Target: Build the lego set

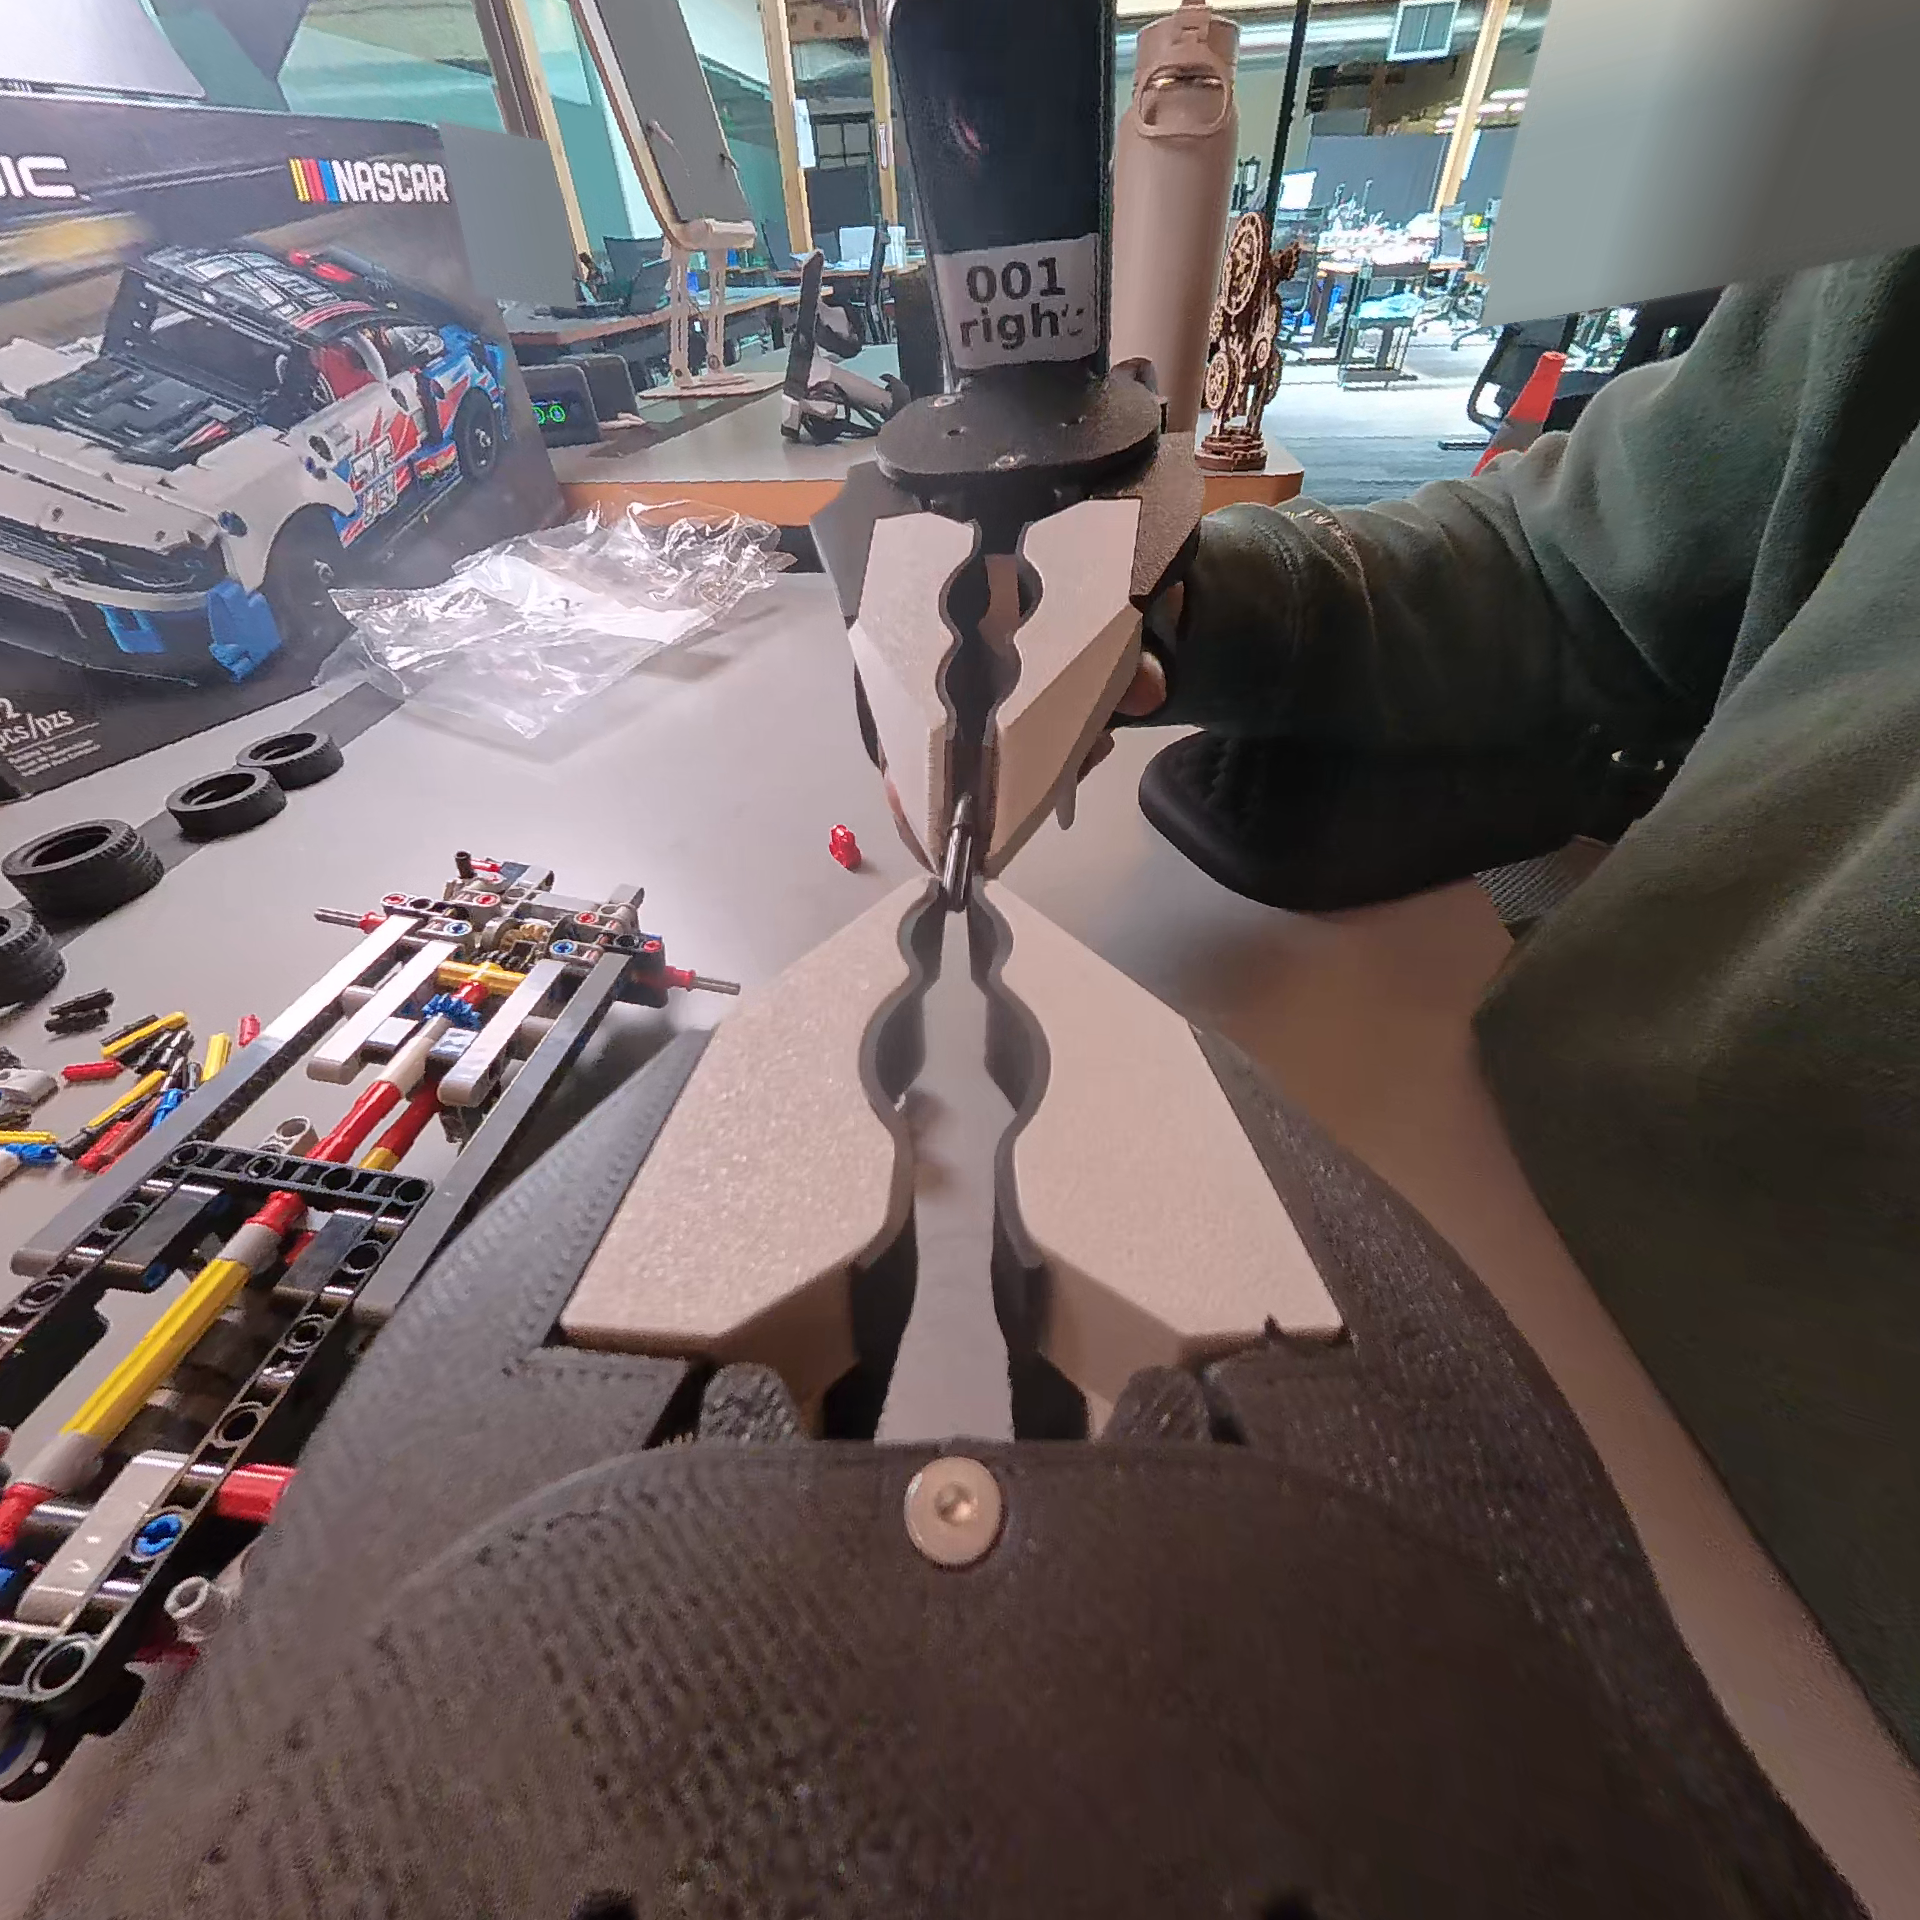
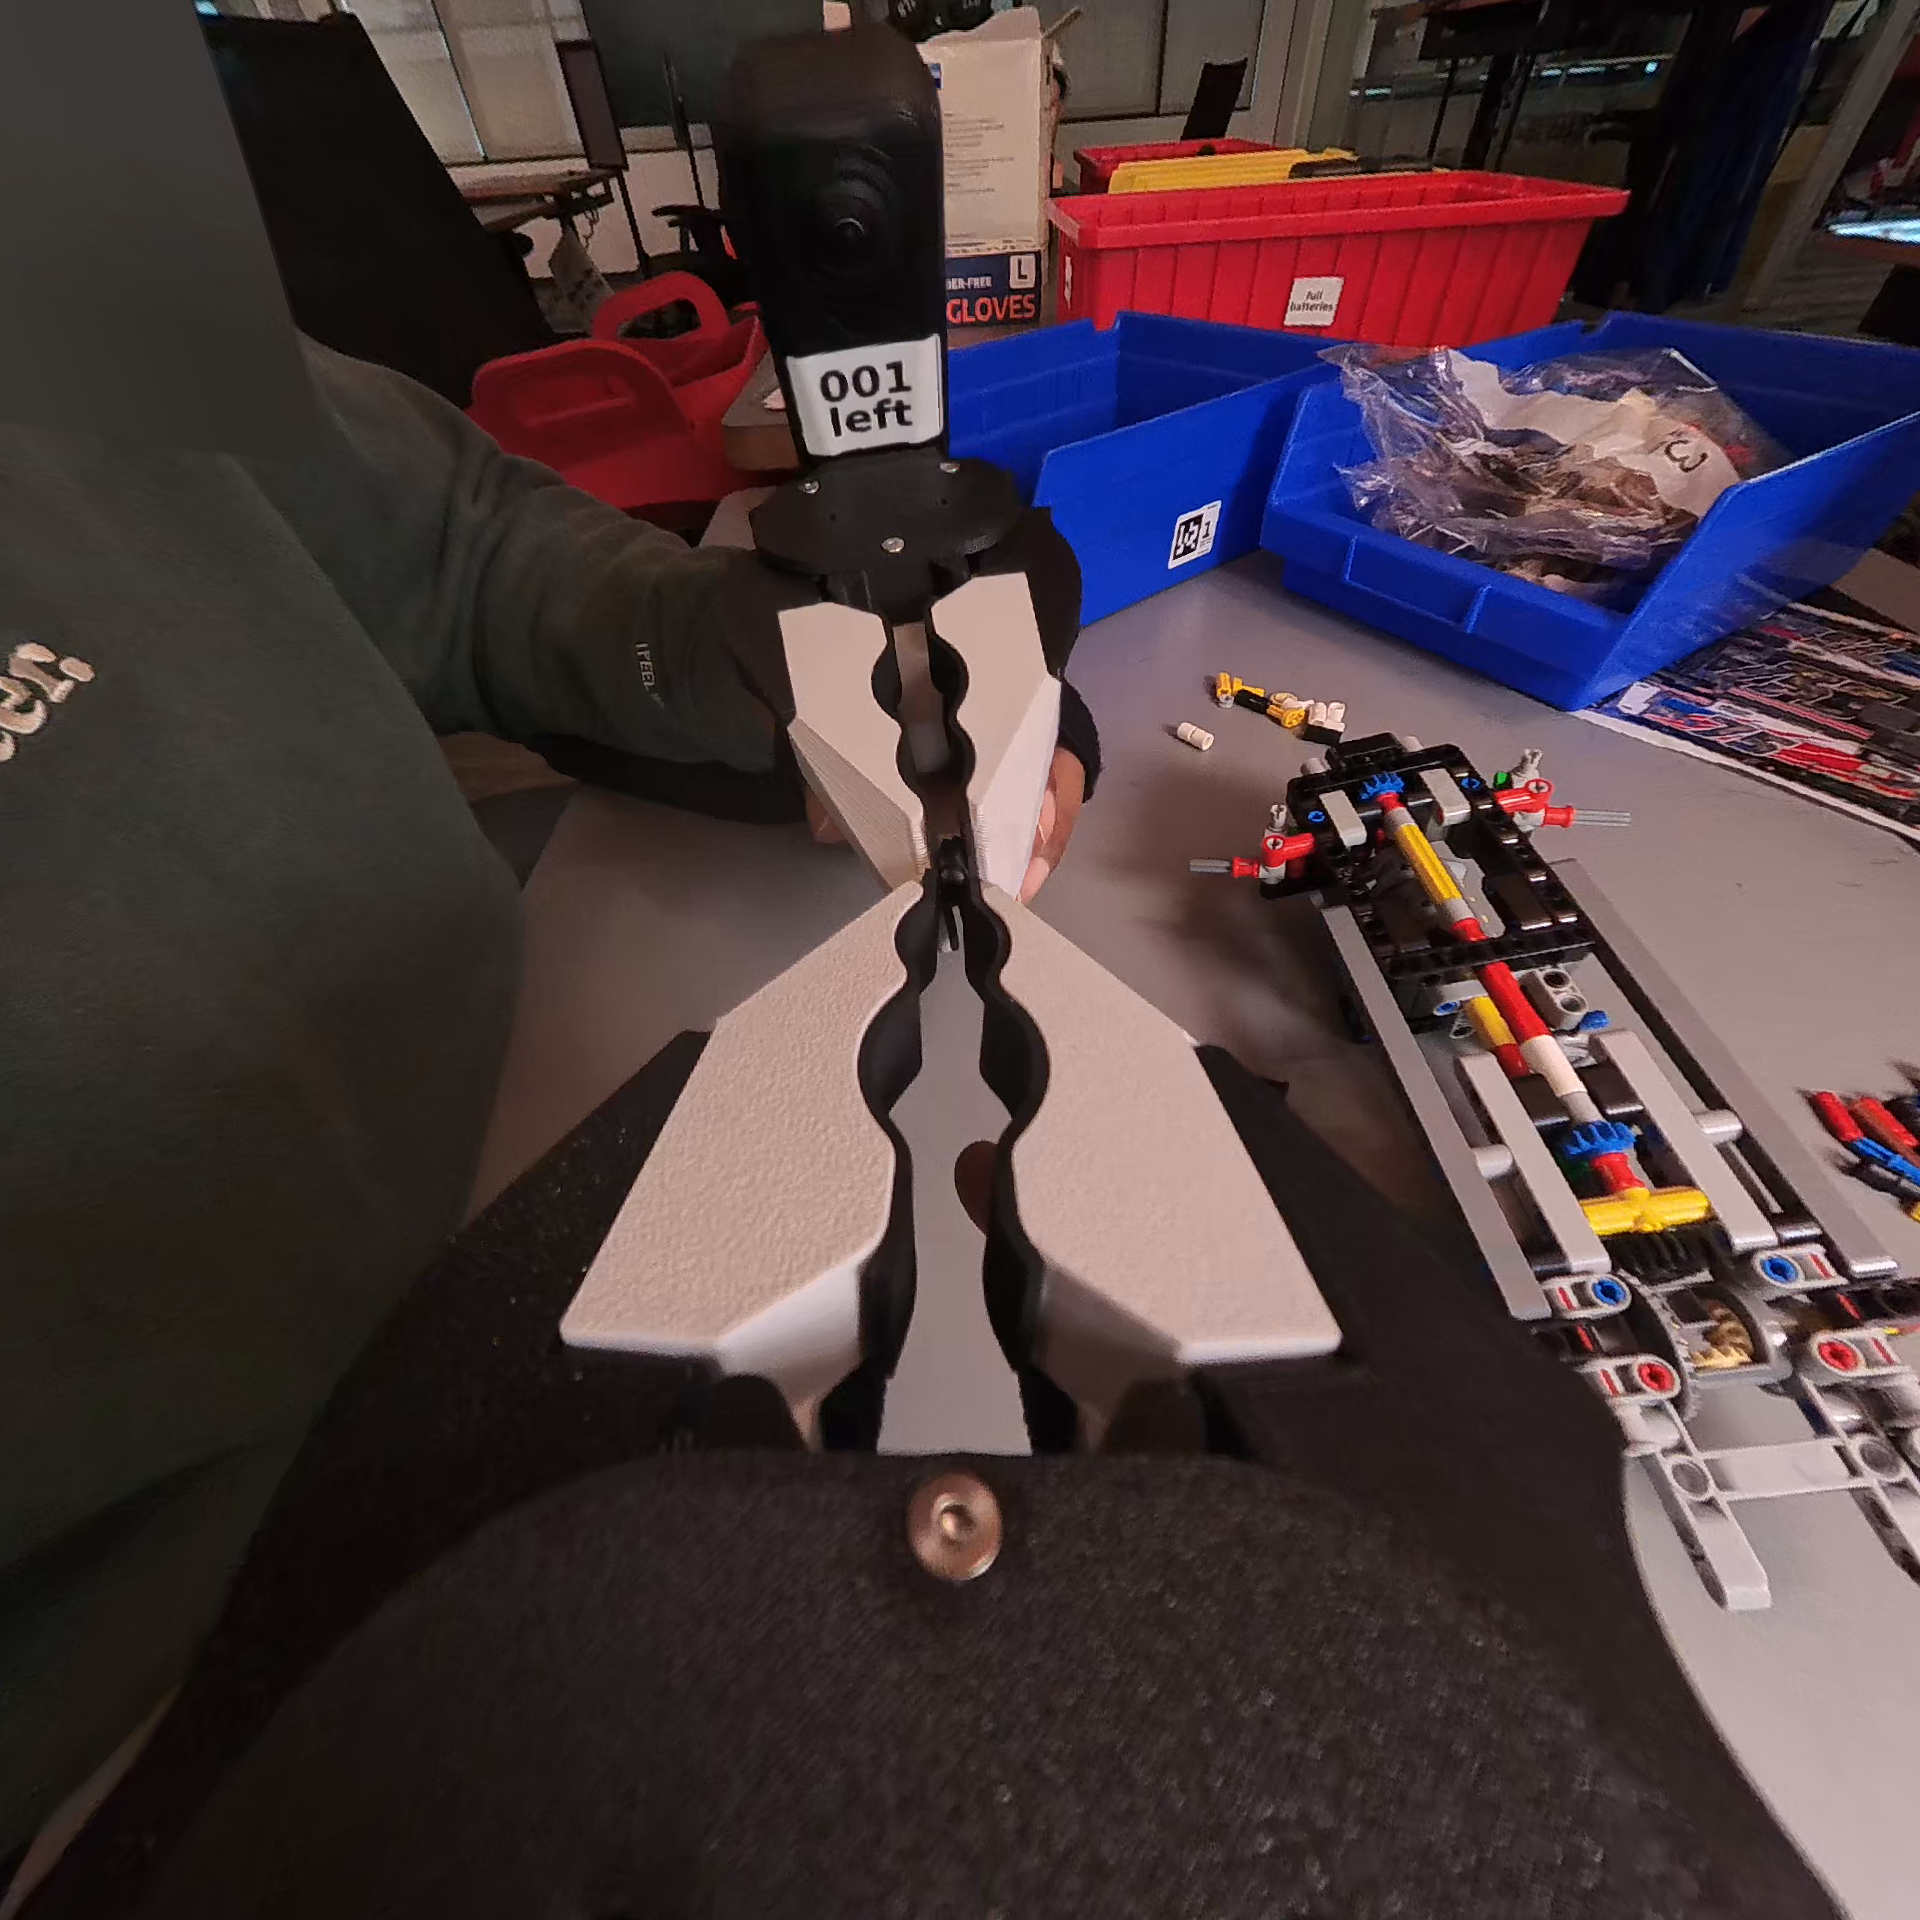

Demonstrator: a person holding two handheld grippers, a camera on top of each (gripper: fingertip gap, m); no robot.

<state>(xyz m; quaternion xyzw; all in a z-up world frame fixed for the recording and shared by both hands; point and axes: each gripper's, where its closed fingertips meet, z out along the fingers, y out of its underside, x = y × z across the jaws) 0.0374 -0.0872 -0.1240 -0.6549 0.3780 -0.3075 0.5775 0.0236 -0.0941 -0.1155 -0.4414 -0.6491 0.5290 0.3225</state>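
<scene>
Beside the chassis, left tongs and right tongs both pinch one black piece.

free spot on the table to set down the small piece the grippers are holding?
Bare grey tabletop between the long grey-and-black Lego chassis, the small red piece and the clear plastic bag. Another bare strip runs between the chassis and the blue plastic bins. Crowded: loose coloured pins and black rubber tyres left of the chassis.

Both wrist cameras face each other closely, sharing the table.
</scene>
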